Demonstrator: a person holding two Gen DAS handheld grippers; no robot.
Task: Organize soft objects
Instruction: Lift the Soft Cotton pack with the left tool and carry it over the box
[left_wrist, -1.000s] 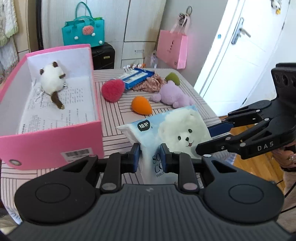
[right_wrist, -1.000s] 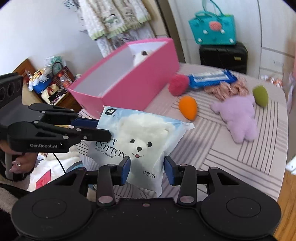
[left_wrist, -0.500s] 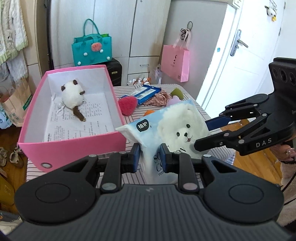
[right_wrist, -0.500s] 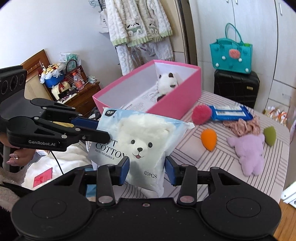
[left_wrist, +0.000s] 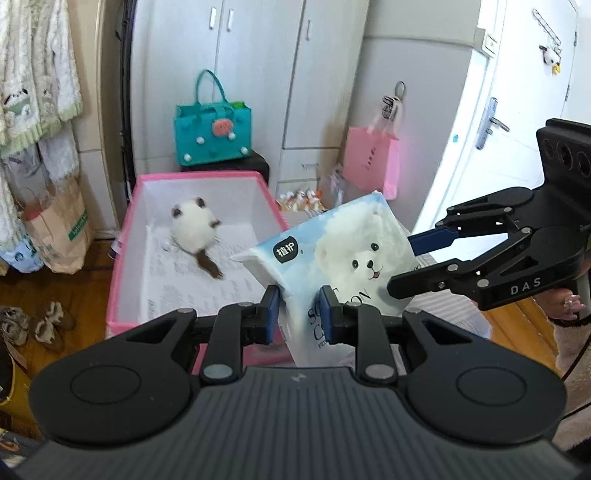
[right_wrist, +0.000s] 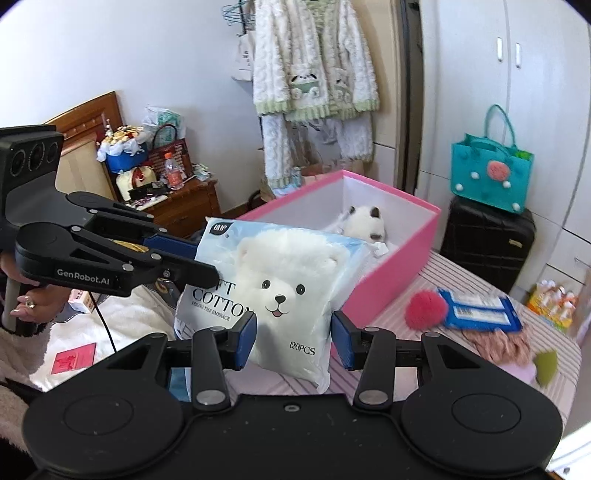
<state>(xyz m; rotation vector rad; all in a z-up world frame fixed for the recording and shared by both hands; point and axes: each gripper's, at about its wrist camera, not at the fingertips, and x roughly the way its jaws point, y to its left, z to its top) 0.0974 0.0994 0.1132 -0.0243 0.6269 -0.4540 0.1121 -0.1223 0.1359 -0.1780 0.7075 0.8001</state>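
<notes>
Both views are brightly lit by daylight — the white door (left_wrist: 491, 122) in the left wrist view is washed out almost to glare, and the wall (right_wrist: 122, 55) in the right wrist view glows evenly. Fisheye distortion bows the wardrobe (left_wrist: 258, 74) edges and darkens the frame corners. Motion blur softens the pink box (left_wrist: 127, 229) and its printed lining — shadows are soft.

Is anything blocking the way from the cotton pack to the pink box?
Nothing visible does. The cotton pack, pinched by the left gripper, hangs beside the open pink box, which holds only a small plush cat toward its far end.
</notes>
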